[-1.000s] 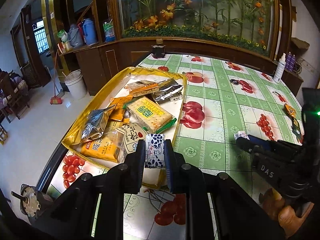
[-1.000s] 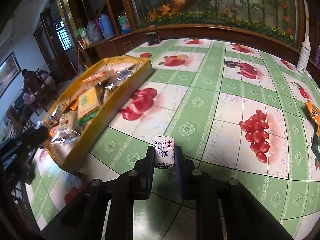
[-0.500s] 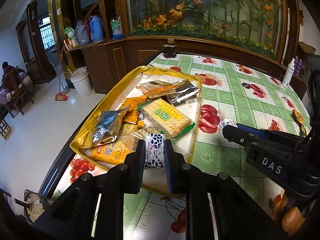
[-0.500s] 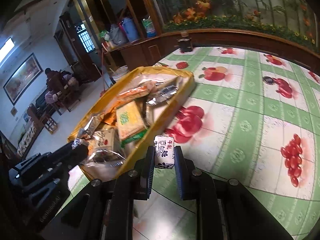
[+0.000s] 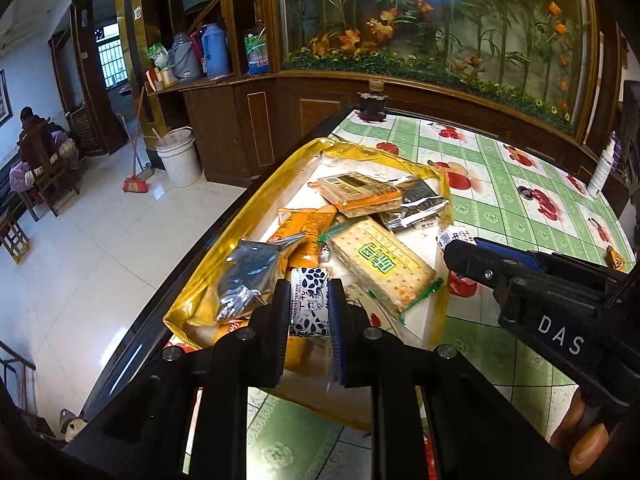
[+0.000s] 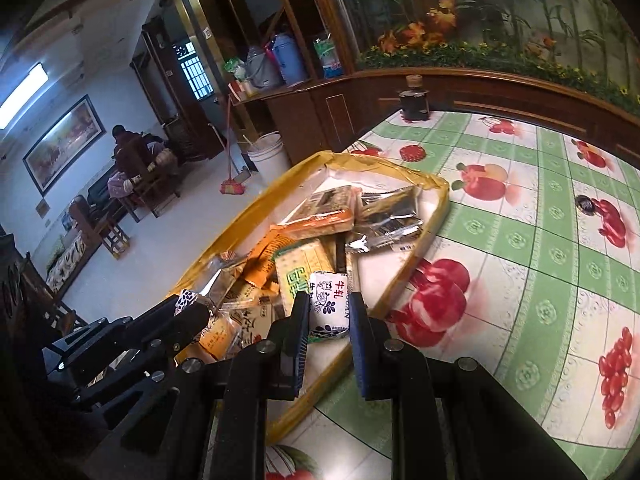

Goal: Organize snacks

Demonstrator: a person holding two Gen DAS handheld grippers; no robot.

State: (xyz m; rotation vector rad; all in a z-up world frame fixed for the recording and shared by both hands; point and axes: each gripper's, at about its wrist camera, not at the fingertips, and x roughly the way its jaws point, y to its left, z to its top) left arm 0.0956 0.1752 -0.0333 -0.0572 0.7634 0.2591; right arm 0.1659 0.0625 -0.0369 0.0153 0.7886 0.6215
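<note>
My left gripper (image 5: 309, 307) is shut on a small white candy packet with dark blue seed print (image 5: 309, 305), held above the near end of the yellow snack tray (image 5: 443, 200). My right gripper (image 6: 329, 314) is shut on a similar white candy packet with red characters (image 6: 329, 307), held over the tray's near right rim (image 6: 434, 216). The tray holds a green cracker pack (image 5: 382, 266), an orange wafer pack (image 5: 358, 194), silver foil packs (image 5: 248, 276) and orange packets. The right gripper also shows in the left wrist view (image 5: 460, 246), the left gripper in the right wrist view (image 6: 188, 306).
The tray lies along the left edge of a table with a green fruit-print cloth (image 6: 560, 240). A dark jar (image 6: 414, 102) stands at the far edge. A white bottle (image 5: 602, 168) stands far right. A small orange snack (image 5: 614, 258) lies on the cloth at right.
Both grippers have moved left and forward with their packets. The right one has gone from over the bare cloth to over the tray rim; the left one is farther over the tray.
</note>
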